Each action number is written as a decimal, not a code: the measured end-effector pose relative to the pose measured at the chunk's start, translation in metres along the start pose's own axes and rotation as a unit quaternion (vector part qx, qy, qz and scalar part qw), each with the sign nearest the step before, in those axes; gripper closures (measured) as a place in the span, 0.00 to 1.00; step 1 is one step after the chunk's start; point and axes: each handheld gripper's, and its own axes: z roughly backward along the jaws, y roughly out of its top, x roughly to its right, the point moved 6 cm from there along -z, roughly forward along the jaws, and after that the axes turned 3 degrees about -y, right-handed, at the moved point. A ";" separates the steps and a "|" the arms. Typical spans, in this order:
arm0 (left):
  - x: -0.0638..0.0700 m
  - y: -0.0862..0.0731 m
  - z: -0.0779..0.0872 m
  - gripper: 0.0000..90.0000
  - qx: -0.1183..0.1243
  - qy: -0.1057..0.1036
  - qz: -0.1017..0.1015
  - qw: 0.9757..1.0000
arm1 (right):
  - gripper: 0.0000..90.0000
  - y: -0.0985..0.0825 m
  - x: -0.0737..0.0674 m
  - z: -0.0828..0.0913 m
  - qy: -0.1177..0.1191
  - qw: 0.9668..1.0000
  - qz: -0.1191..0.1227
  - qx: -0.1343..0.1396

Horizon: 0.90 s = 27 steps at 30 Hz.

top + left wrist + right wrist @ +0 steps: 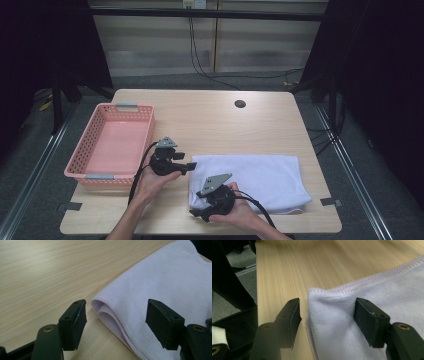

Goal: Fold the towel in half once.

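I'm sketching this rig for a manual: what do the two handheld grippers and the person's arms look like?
Both the left gripper and the right gripper are black, each topped by a grey three-cornered plate and trailing a black cable. Their jaws are flat, rectangular black blocks with small screw holes. The forearms are bare, without sleeves.

Basket (pixel 111 142): on the surface (pixel 210 120), far left side.
Towel (pixel 260 177): flat on the surface, right of the basket, near the front edge.
Left tongs (pixel 190 165): at the towel's left rear corner.
Right tongs (pixel 196 212): at its left front corner.
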 end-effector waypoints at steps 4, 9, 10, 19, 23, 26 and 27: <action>-0.003 0.000 0.000 0.35 0.002 0.002 0.010 1.000 | 0.42 -0.001 -0.003 -0.001 -0.012 1.000 0.015 -0.003; -0.008 0.004 -0.005 0.34 0.001 0.007 0.014 1.000 | 0.40 -0.002 -0.005 -0.001 -0.017 0.999 0.033 -0.003; -0.009 0.005 -0.006 0.34 0.000 0.006 0.016 1.000 | 0.39 -0.002 -0.006 -0.001 -0.020 0.999 0.036 -0.004; -0.020 0.009 -0.015 0.34 -0.010 0.018 0.017 1.000 | 0.46 -0.003 -0.009 -0.003 -0.057 0.997 0.053 -0.005; -0.021 0.008 -0.024 0.34 -0.020 0.021 0.019 0.999 | 0.69 -0.003 -0.001 0.000 -0.071 0.997 0.034 0.002; -0.021 0.003 -0.031 0.32 -0.038 0.020 0.014 0.999 | 0.74 -0.002 0.000 0.000 -0.083 0.996 0.029 0.002; -0.020 0.002 -0.033 0.32 -0.038 0.018 0.014 0.999 | 0.75 -0.002 0.000 0.000 -0.084 0.996 0.027 0.001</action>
